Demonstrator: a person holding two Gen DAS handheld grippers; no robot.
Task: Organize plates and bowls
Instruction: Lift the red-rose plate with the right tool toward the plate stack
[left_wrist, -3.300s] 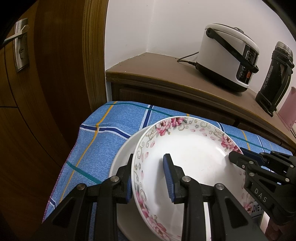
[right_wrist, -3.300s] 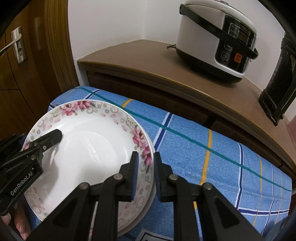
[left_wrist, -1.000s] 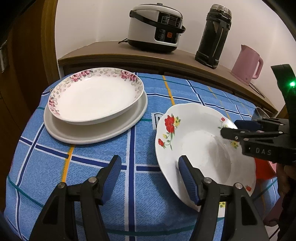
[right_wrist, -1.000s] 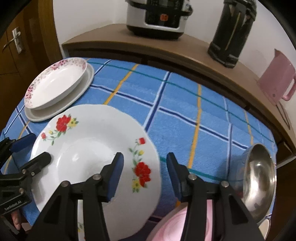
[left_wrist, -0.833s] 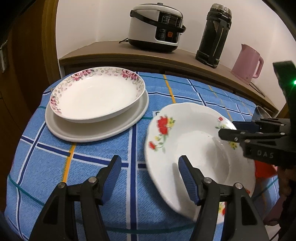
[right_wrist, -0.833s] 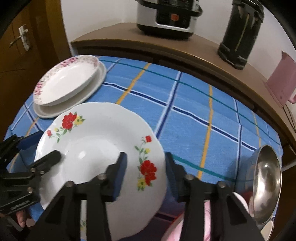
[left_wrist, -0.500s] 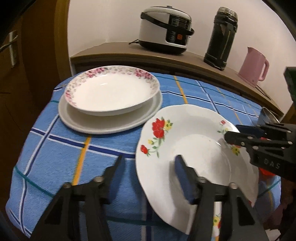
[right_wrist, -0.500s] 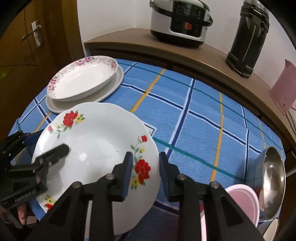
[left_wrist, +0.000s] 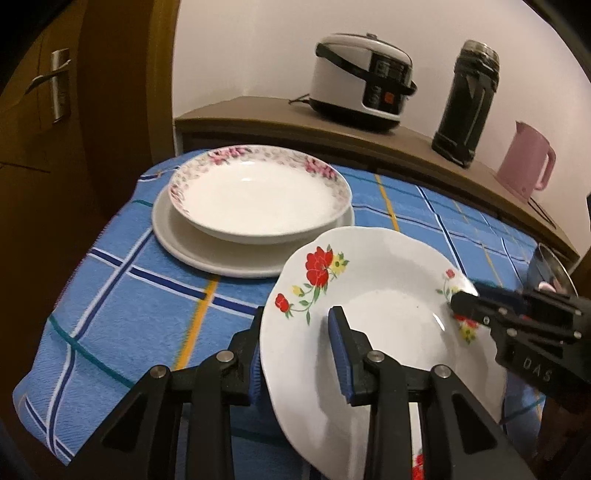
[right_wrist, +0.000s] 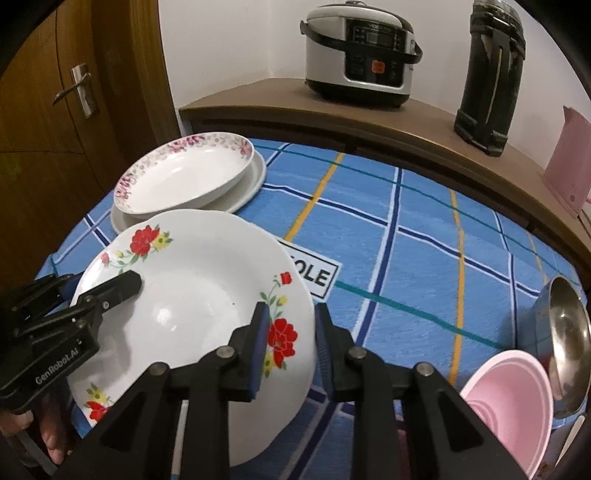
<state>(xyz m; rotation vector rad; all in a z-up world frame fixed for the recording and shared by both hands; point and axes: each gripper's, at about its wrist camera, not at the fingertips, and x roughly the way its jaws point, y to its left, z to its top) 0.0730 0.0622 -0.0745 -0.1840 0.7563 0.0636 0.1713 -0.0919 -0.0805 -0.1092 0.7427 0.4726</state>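
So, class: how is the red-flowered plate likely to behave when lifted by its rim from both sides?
The red-flowered plate looks like glazed ceramic, so probably stiff, fragile and fairly heavy. Its glossy surface may be slippery under the pads. With the left claw and the right claw closing on opposite rims, it could tilt if they lift unevenly.

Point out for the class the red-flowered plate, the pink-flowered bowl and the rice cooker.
red-flowered plate (right_wrist: 192, 280): right wrist view, on its white centre.
pink-flowered bowl (left_wrist: 258, 195): left wrist view, on its white inside.
rice cooker (right_wrist: 328, 48): right wrist view, on its silver side wall.
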